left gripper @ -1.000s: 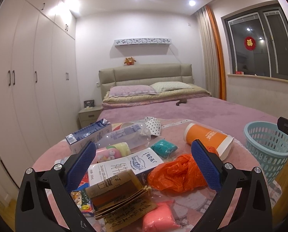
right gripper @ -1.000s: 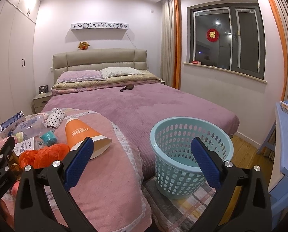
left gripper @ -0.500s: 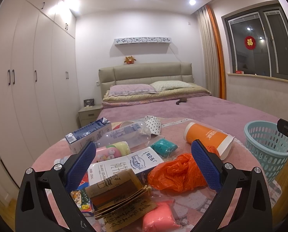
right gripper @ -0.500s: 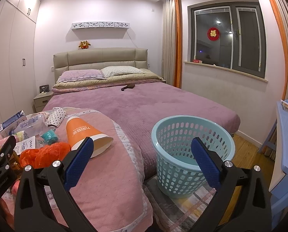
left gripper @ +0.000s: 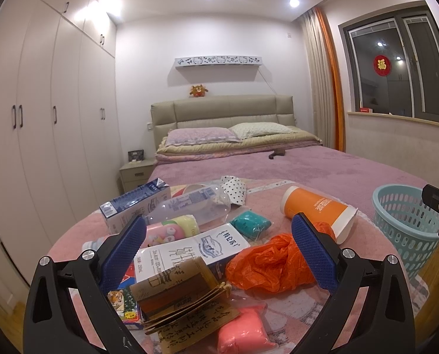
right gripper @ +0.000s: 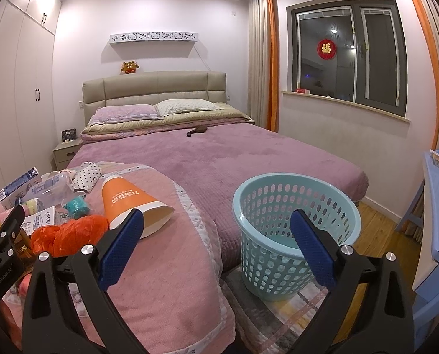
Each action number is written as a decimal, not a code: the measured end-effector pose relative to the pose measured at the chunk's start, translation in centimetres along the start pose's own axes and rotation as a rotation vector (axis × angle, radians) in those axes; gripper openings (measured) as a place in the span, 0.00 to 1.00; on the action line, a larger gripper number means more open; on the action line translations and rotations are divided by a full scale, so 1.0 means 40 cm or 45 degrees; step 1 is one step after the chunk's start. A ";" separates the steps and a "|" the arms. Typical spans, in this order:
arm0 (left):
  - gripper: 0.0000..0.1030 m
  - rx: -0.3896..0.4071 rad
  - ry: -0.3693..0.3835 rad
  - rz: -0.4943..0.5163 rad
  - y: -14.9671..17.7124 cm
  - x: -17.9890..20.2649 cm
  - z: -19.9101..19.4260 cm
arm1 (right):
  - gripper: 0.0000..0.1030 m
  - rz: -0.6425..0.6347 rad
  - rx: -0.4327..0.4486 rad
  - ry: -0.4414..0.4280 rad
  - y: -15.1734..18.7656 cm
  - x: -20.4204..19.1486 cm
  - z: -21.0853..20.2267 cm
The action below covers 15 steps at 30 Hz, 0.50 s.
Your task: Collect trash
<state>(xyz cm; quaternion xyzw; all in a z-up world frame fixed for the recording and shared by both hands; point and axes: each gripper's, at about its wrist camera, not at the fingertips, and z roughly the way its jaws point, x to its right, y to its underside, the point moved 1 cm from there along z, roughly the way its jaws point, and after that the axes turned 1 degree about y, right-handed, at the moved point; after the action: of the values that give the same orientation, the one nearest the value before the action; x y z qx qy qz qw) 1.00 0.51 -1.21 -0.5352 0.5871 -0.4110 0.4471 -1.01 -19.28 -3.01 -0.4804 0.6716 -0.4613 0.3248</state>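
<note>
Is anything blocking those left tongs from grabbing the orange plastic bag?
Nothing visible does. The left tongs are open, and the orange plastic bag lies on top of the pile just ahead, beside the white carton, with nothing covering it.

Basket (right gripper: 296, 206) right of bed (right gripper: 248, 153)

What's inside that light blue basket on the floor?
Nothing shows inside the basket: only bare perforated wall is visible in the right wrist view. Its near rim and a gripper finger hide part of the bottom.
</note>
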 end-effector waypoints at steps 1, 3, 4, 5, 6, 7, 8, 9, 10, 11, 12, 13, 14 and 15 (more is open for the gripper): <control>0.93 -0.002 -0.002 -0.002 0.001 -0.001 0.000 | 0.92 0.005 -0.003 -0.006 0.000 0.003 0.002; 0.93 -0.003 -0.003 -0.002 0.000 -0.001 0.002 | 0.91 0.007 -0.004 -0.010 -0.001 0.004 0.001; 0.93 0.000 -0.004 -0.002 0.000 -0.002 0.000 | 0.91 0.007 -0.003 -0.014 -0.004 0.003 0.001; 0.93 0.001 -0.007 -0.003 -0.001 -0.003 -0.002 | 0.90 0.007 -0.003 -0.020 -0.006 0.002 -0.001; 0.93 -0.003 -0.003 -0.002 -0.003 -0.002 -0.007 | 0.89 0.005 -0.002 -0.030 -0.008 0.001 -0.002; 0.93 -0.012 0.010 -0.002 -0.003 -0.005 -0.014 | 0.88 0.000 0.002 -0.044 -0.012 -0.001 -0.005; 0.93 -0.021 0.020 -0.003 -0.004 -0.010 -0.021 | 0.87 -0.007 0.009 -0.052 -0.015 -0.004 -0.008; 0.93 -0.027 0.026 -0.008 -0.006 -0.016 -0.028 | 0.87 -0.013 0.015 -0.059 -0.018 -0.006 -0.010; 0.93 -0.033 0.032 -0.021 -0.011 -0.028 -0.038 | 0.86 -0.022 0.022 -0.073 -0.023 -0.011 -0.012; 0.93 -0.038 0.037 -0.039 -0.018 -0.044 -0.047 | 0.85 -0.028 0.023 -0.087 -0.027 -0.015 -0.012; 0.93 -0.043 0.043 -0.058 -0.025 -0.062 -0.054 | 0.82 -0.033 0.023 -0.101 -0.031 -0.020 -0.012; 0.93 -0.051 0.048 -0.078 -0.034 -0.088 -0.062 | 0.81 -0.040 0.019 -0.124 -0.038 -0.026 -0.008; 0.93 -0.058 0.039 -0.087 -0.041 -0.109 -0.066 | 0.77 -0.045 0.012 -0.150 -0.045 -0.032 -0.003; 0.93 -0.066 0.024 -0.090 -0.049 -0.129 -0.067 | 0.73 -0.048 0.005 -0.176 -0.052 -0.038 0.004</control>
<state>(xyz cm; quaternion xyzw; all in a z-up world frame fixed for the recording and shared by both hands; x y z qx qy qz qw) -0.95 5.50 1.83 -0.5631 0.5824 -0.4163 0.4127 0.33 -18.14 -1.15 -0.5231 0.6375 -0.4341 0.3626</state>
